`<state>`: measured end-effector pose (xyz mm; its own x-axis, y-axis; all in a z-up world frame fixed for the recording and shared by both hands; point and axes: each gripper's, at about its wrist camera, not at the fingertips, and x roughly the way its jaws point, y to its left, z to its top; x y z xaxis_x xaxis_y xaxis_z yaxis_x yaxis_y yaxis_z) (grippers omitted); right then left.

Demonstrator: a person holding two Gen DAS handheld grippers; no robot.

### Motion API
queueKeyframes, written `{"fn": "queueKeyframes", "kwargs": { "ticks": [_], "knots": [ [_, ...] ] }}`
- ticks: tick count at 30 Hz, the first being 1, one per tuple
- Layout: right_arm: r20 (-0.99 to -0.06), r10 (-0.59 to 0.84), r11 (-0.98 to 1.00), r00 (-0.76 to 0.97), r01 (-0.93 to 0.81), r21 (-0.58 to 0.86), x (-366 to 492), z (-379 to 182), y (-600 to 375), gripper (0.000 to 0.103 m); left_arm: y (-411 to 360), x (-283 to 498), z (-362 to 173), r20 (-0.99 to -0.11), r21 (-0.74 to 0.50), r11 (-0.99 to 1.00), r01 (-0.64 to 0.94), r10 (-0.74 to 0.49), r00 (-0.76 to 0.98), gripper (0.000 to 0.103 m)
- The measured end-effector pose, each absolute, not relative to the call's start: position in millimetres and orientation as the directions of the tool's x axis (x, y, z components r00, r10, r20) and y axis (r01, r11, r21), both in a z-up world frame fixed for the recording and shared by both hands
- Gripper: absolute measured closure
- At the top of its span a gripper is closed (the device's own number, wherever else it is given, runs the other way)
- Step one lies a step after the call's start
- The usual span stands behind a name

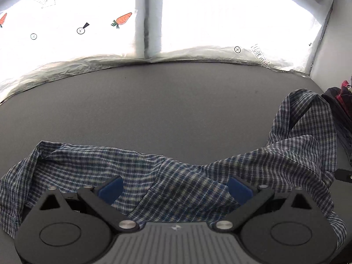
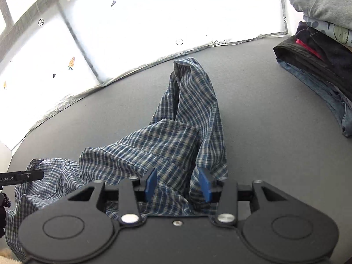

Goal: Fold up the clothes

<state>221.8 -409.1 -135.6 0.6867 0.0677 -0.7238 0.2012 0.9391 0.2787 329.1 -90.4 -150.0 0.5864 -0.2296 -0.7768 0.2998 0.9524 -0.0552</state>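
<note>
Left hand-held gripper (image 1: 175, 189) agape; right hand-held gripper (image 2: 178, 186) half-parted.

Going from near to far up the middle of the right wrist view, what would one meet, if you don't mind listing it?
Right tongs → plaid shirt → bare grey tabletop → white backdrop sheet.

shirt (image 2: 176, 140): blue-white plaid | table (image 1: 154, 110): grey | tool pads (image 2: 151, 182): blue | backdrop (image 1: 66, 33): white, orange carrots

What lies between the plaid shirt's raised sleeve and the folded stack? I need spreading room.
Bare grey tabletop separates the plaid shirt from the folded stack, in the right wrist view.
</note>
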Motion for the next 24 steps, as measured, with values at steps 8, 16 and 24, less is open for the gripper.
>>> {"fn": "queueKeyframes", "kwargs": {
  "ticks": [8,16,24],
  "knots": [
    [-0.760,0.205,0.892,0.617,0.201,0.404,291,-175,-438,0.059,-173,374,-180,-0.797,-0.063,0.813,0.579,-0.390,0.462,0.010],
    [-0.791,0.245,0.878,0.560,0.218,0.426,310,-198,-437,0.084,-195,385,-219,-0.862,-0.169,0.791,0.588,-0.408,0.301,0.071],
    [-0.658,0.285,0.906,0.697,0.028,0.422,324,-141,-404,0.099,-160,373,-173,-0.759,-0.083,0.878,0.472,-0.362,0.541,0.089]
  ]
}}
